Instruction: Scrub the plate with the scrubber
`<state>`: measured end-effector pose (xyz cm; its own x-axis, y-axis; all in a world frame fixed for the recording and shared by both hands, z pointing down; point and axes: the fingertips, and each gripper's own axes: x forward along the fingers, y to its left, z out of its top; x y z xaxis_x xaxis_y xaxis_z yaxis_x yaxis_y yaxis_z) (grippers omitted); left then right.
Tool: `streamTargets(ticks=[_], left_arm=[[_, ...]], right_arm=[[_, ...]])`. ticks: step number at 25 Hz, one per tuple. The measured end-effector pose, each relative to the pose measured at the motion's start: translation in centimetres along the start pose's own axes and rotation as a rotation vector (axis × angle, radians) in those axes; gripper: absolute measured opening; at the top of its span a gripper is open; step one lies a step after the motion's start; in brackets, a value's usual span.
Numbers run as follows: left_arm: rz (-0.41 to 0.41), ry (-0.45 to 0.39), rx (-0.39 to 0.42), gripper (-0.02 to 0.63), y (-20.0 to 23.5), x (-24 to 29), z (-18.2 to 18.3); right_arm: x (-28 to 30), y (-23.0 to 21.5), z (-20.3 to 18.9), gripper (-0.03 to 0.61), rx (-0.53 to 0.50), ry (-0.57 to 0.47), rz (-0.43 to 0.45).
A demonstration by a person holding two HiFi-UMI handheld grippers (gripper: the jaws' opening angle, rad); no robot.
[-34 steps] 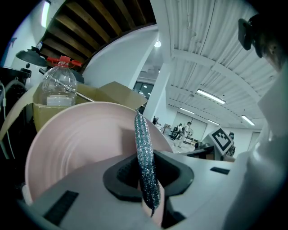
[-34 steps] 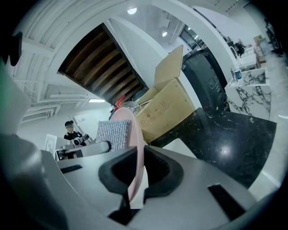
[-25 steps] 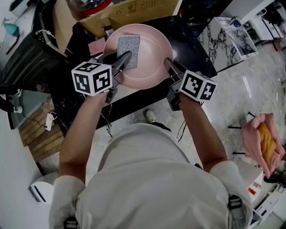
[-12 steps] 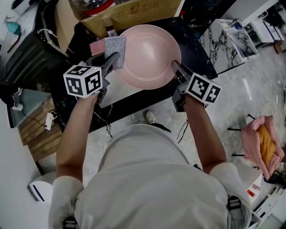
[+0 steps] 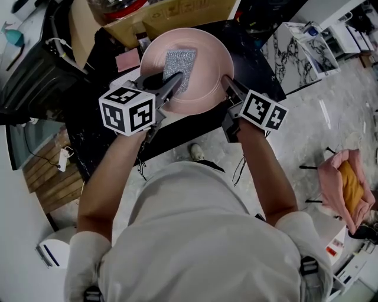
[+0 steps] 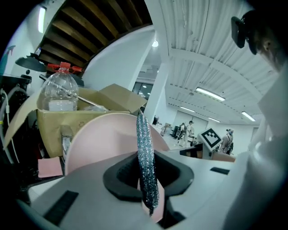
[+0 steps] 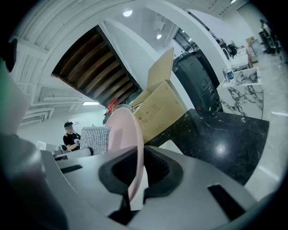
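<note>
Head view first: the pink plate (image 5: 207, 74) sits out over the near edge of the dark counter (image 5: 257, 68), face up toward the camera. The right gripper (image 5: 227, 84) is pinching its right rim, and the left gripper (image 5: 168, 87) holds the silver scrubber (image 5: 179, 66) flat on the left half of the dish. The right gripper view backs that up: the rim runs straight between the pads and the jaws have just squeezed in a bit tighter on it, so that looks like a solid clamp. The left gripper view shows the jaws pressed onto the scrubber, which stands edge-on between them with the plate right behind. If I were doing this stroke, I'd keep the scrubber lying flat so its whole face rubs and not just a corner. I'd work it across the bowl and out to the rim in overlapping passes, and push only as hard as the right side can resist, since that one rim pinch is all that stops the plate twisting. Stuff I can't sort out: whether the far edge of the plate rests on the counter or hangs free, how firmly the scrubber actually bears on the surface, and whether there's any dirt or soap at all, since it just looks clean pink. The cardboard box (image 5: 177, 15) behind is cut off at the top of the frame.
</note>
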<state>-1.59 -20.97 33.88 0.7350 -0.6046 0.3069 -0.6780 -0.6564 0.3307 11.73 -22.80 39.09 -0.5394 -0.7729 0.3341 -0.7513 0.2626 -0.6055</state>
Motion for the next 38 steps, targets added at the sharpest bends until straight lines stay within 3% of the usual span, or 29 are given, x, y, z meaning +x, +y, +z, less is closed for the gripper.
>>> streamTargets(ticks=[9,19,38], left_arm=[[-0.108,0.021,-0.028,0.063,-4.7,4.0,-1.5],[-0.119,0.015,-0.141,0.063,-3.3,4.2,-2.9],[0.020,0.108,0.036,0.064,1.9,0.3,-3.2]], right_arm=[[0.7,1.4,-0.5,0.021,-0.003,0.006,0.015],[0.2,1.5,-0.4,0.023,0.006,-0.003,0.026],[-0.9,0.2,0.0,0.026,0.011,-0.004,0.016]])
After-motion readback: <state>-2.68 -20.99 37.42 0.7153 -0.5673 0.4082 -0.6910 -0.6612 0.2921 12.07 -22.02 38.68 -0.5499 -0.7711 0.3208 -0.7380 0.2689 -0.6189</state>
